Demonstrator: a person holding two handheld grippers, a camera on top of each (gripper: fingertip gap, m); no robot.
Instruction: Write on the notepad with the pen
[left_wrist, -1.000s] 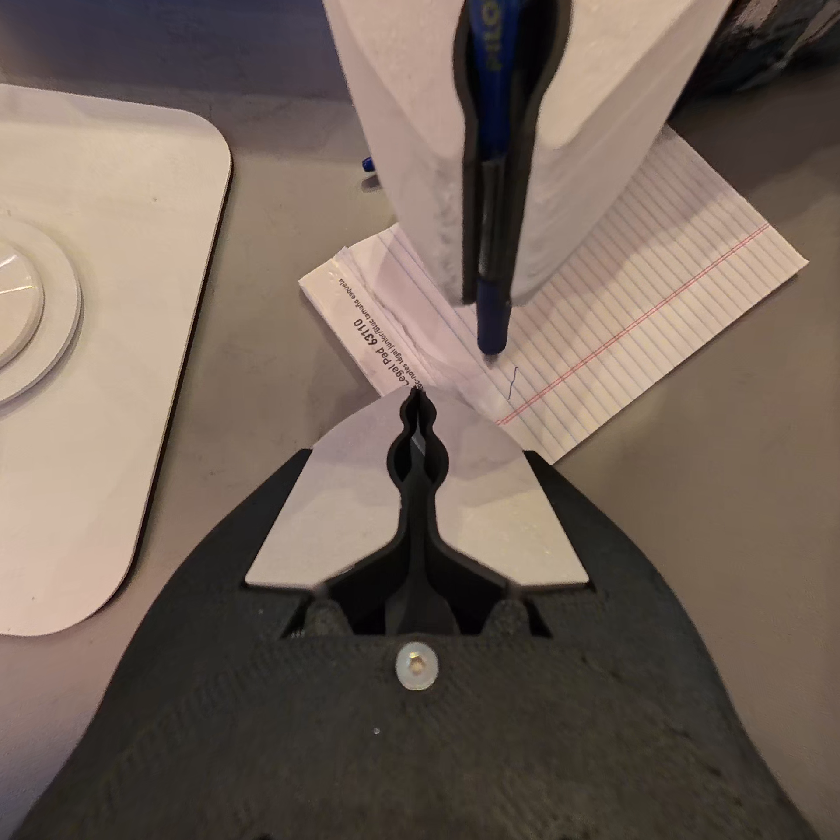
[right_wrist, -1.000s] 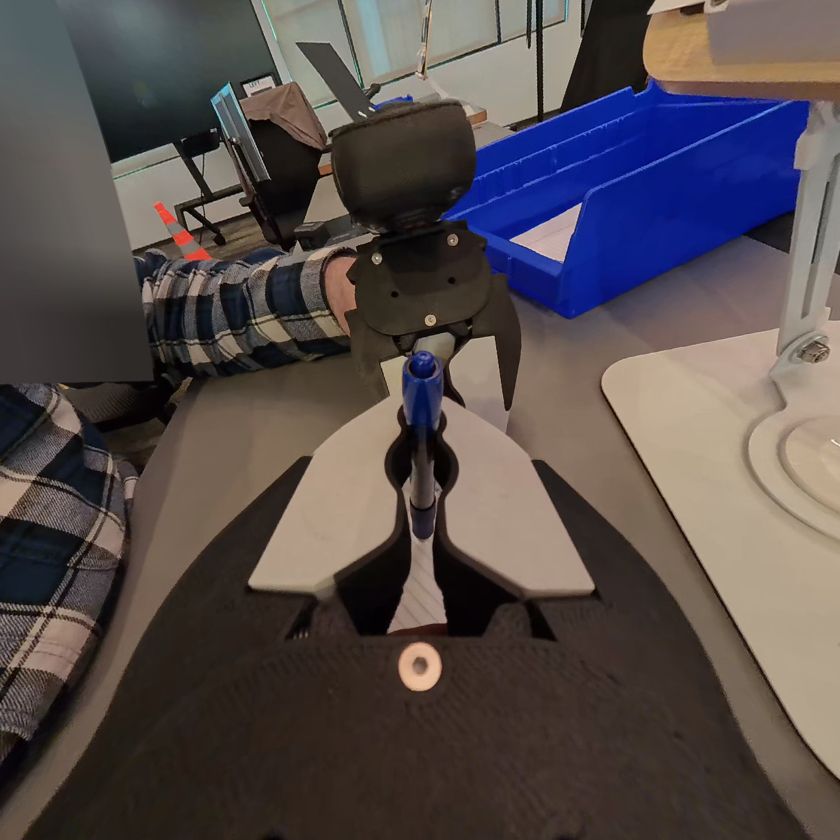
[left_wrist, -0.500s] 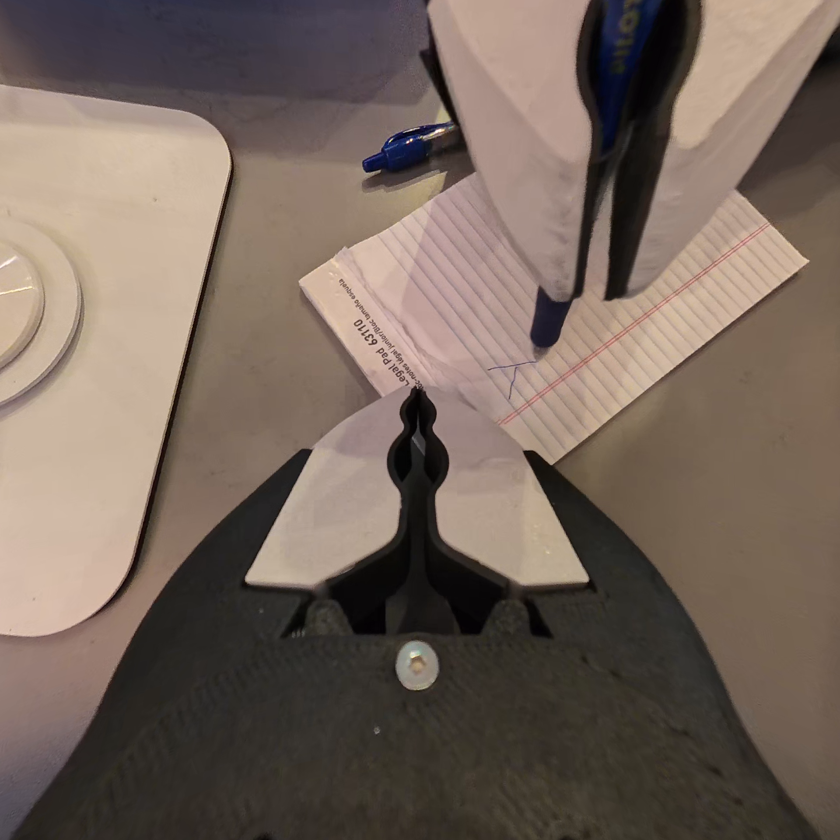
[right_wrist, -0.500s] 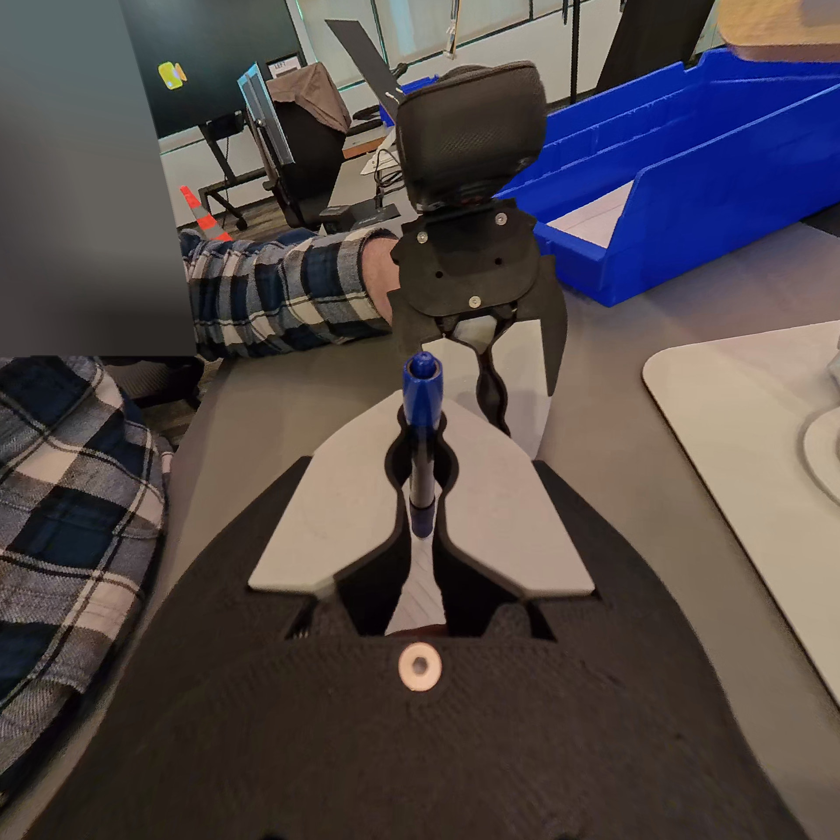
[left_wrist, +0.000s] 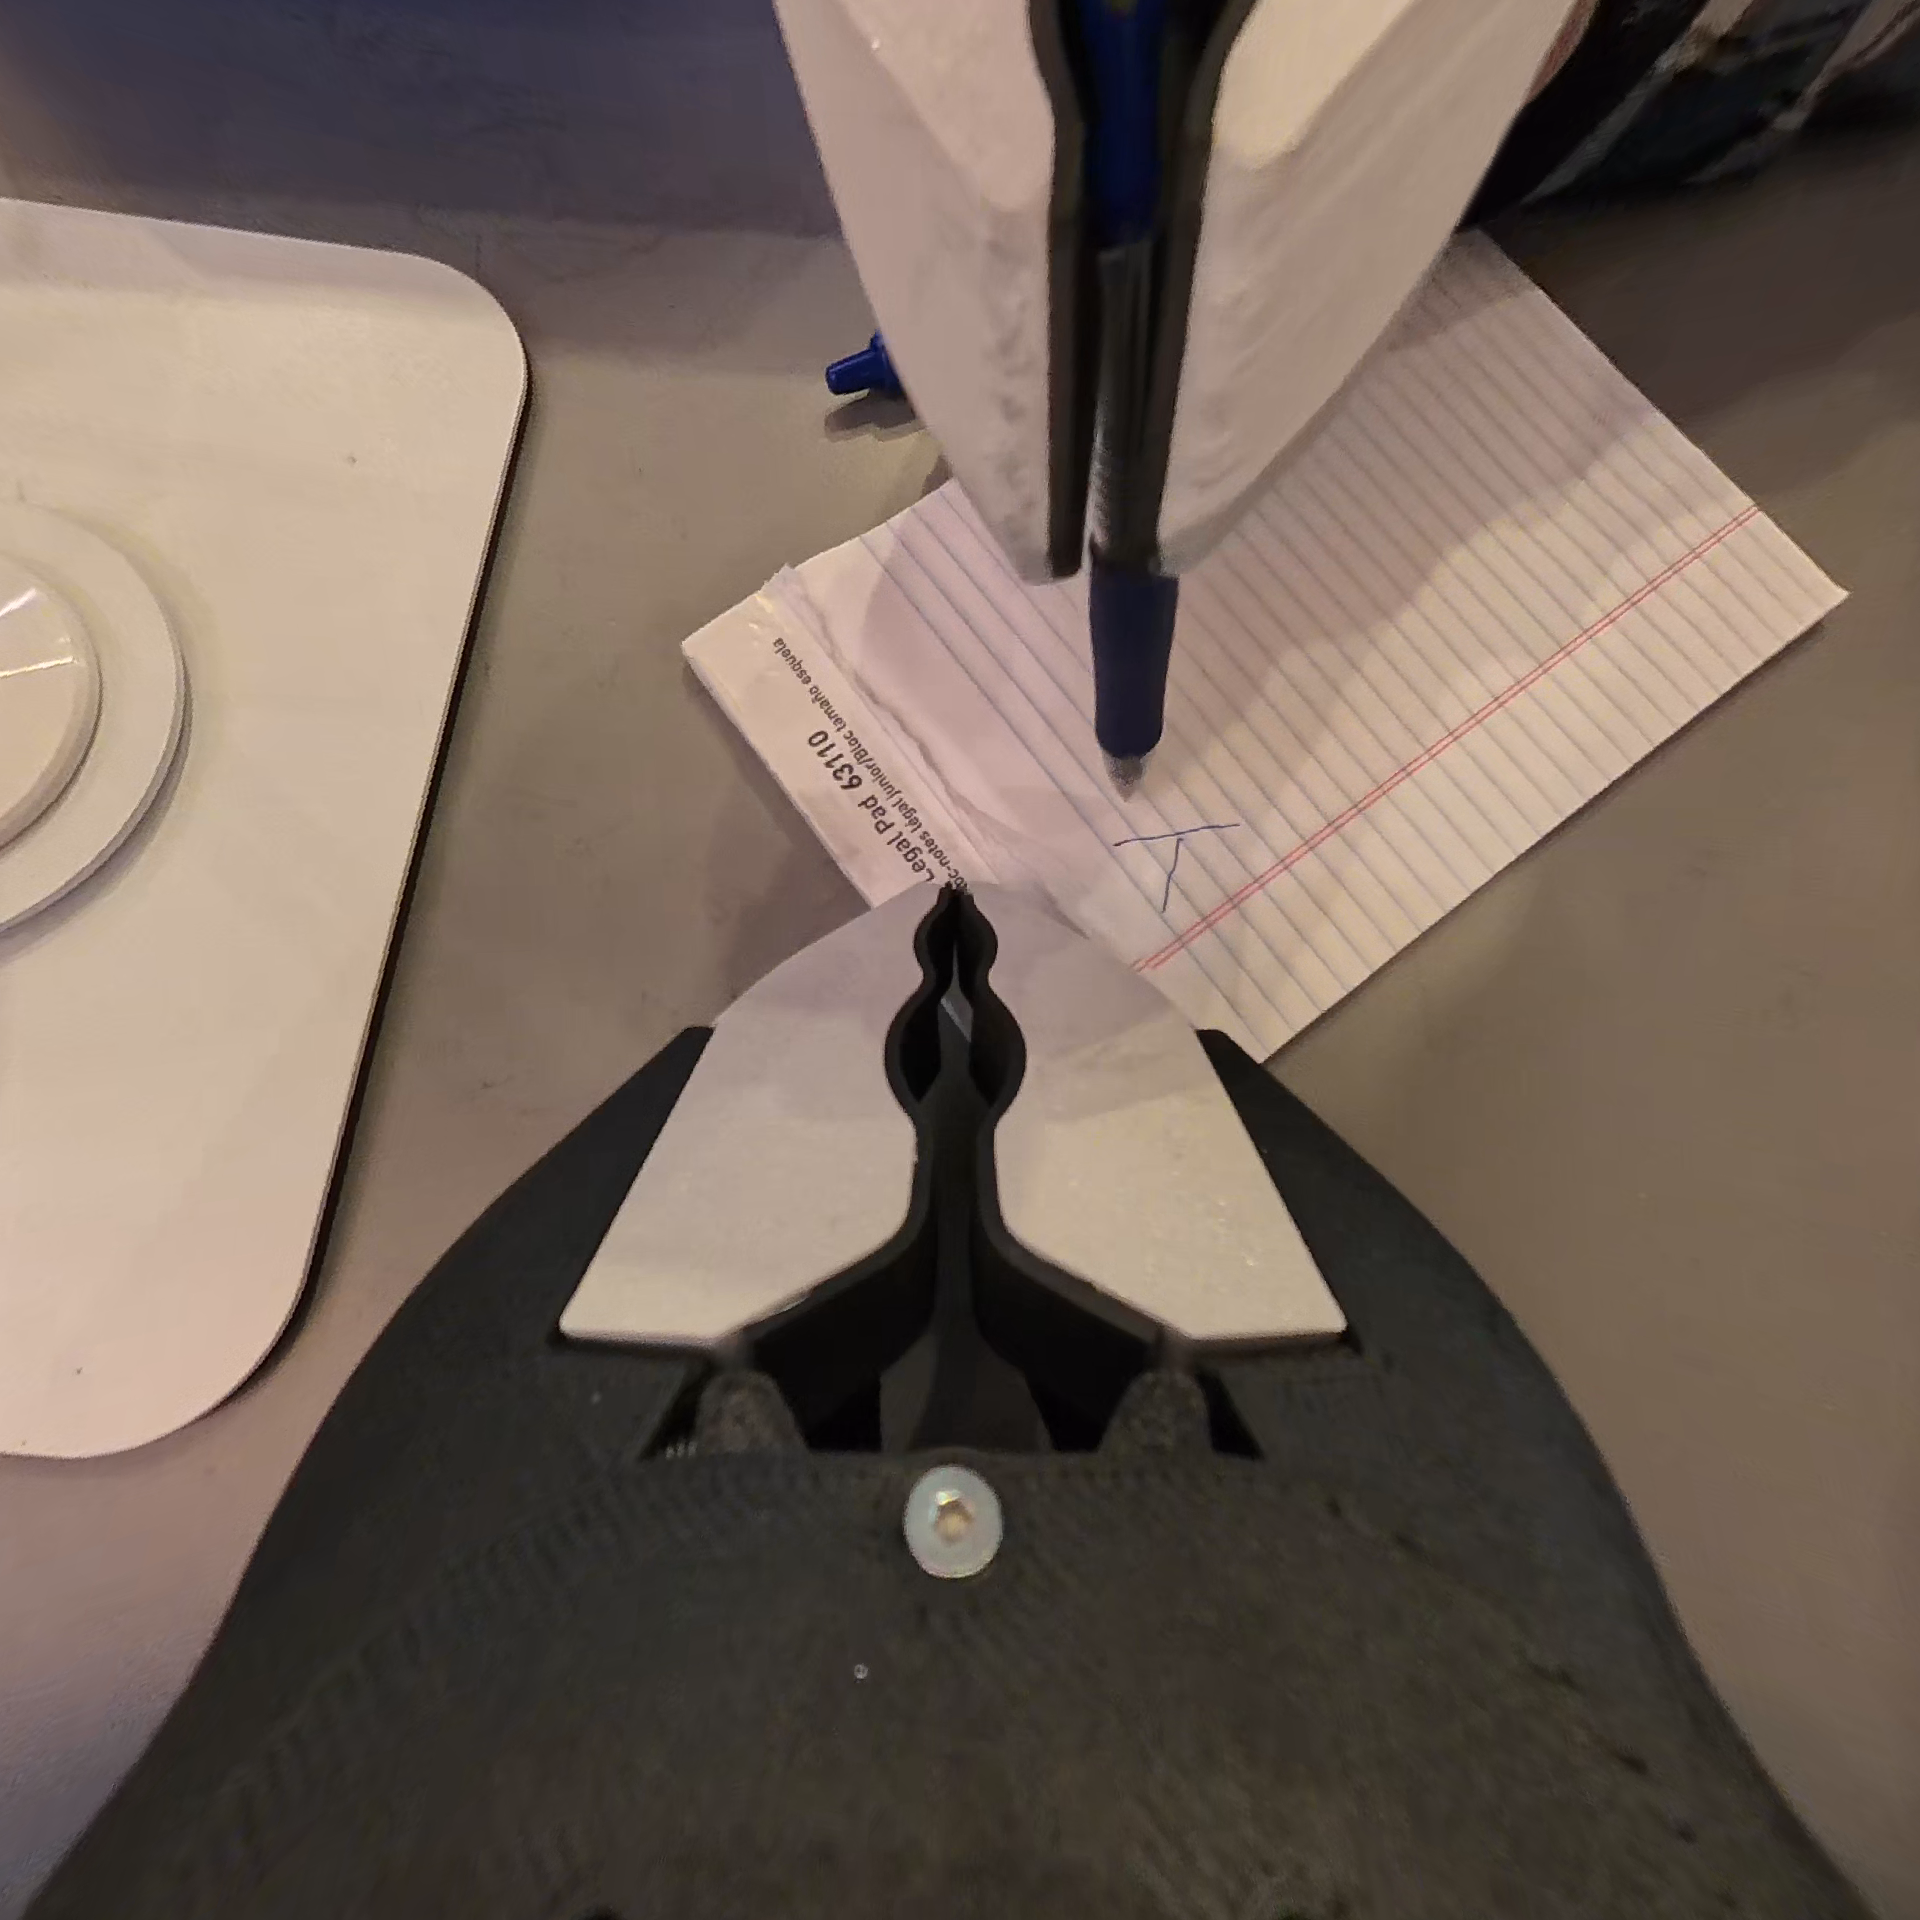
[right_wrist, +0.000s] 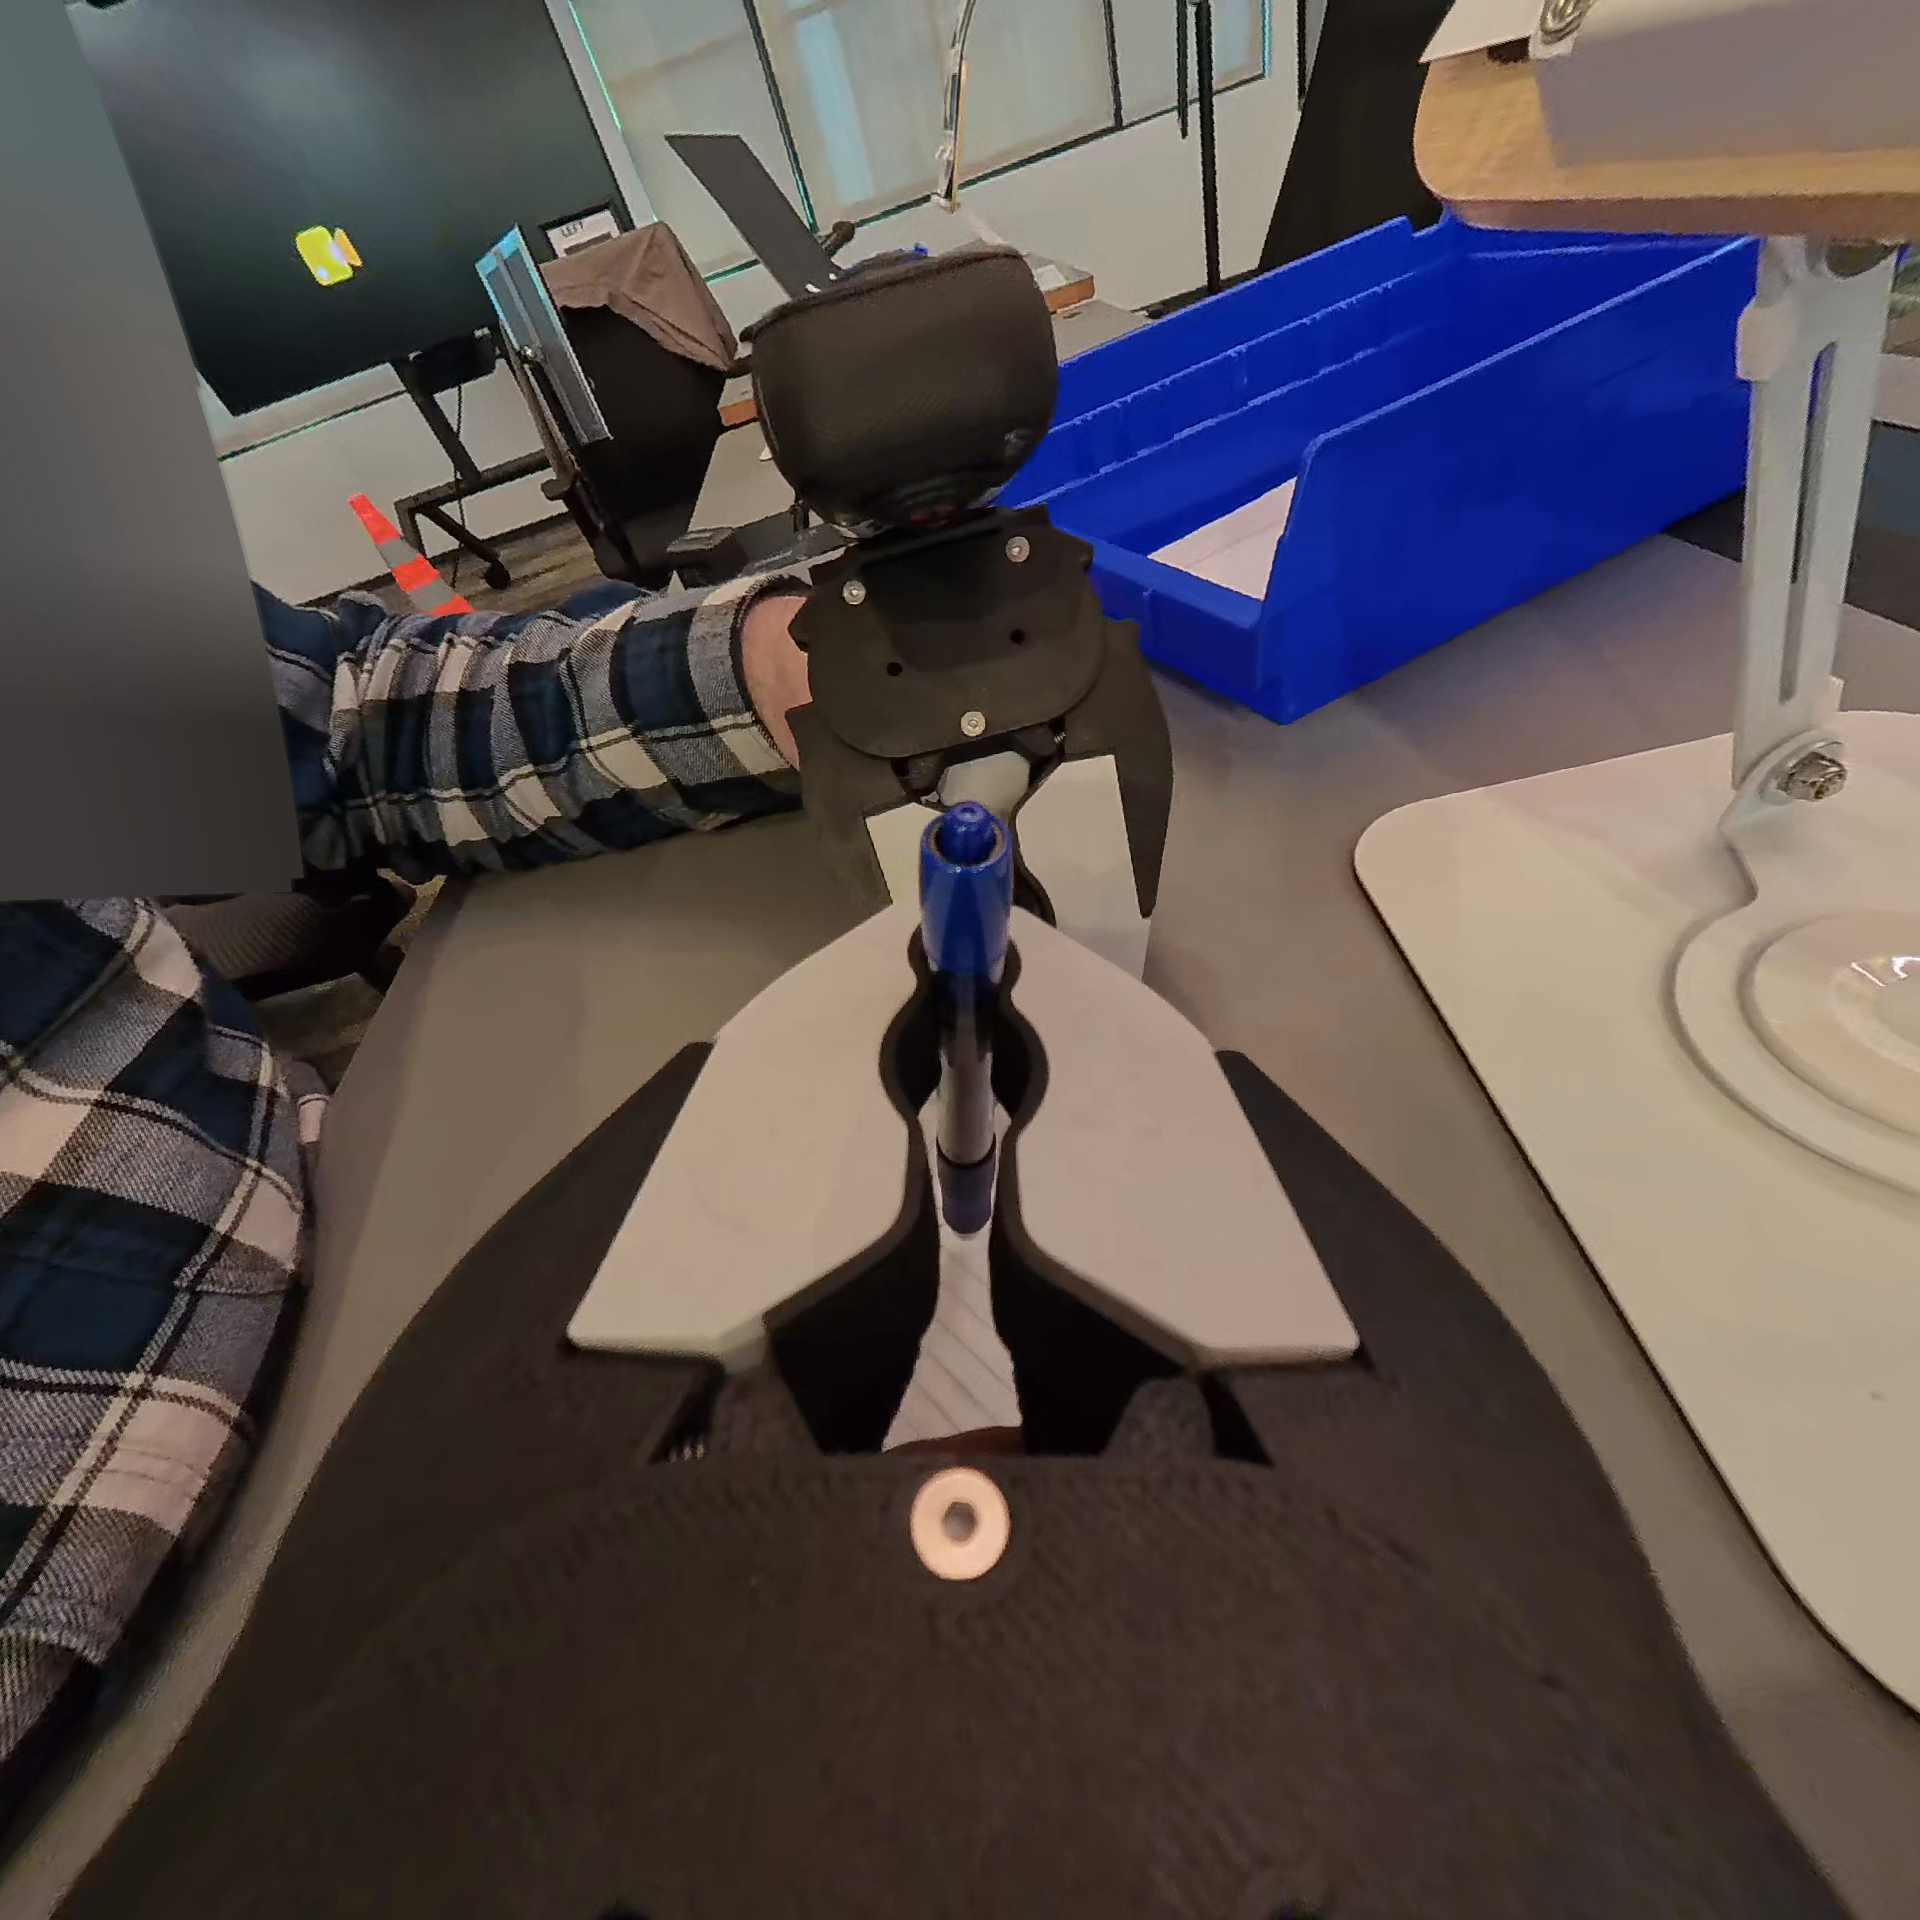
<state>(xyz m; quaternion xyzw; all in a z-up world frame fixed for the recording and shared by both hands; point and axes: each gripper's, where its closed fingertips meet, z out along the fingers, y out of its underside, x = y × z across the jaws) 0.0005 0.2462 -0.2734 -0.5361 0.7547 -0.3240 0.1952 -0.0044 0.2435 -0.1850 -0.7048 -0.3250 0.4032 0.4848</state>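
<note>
The white lined paper notepad (left_wrist: 1403, 665) lies askew on the grey desk (left_wrist: 623, 831), clear desk at its right, the white rounded base plate (left_wrist: 260, 727) well left. The right gripper (left_wrist: 1127, 561) fingers clamp the blue plastic pen (left_wrist: 1132, 665) upright, tip down just above the page. The left gripper (left_wrist: 958, 902), fingers closed together, rests at the pad's near corner.

We've got our left tongs (left_wrist: 958, 902) closed at the near corner of the notepad (left_wrist: 1455, 665). The right tongs (left_wrist: 1127, 551) pinch the pen (left_wrist: 1130, 665), tip just above the page by a blue mark (left_wrist: 1174, 857).
</note>
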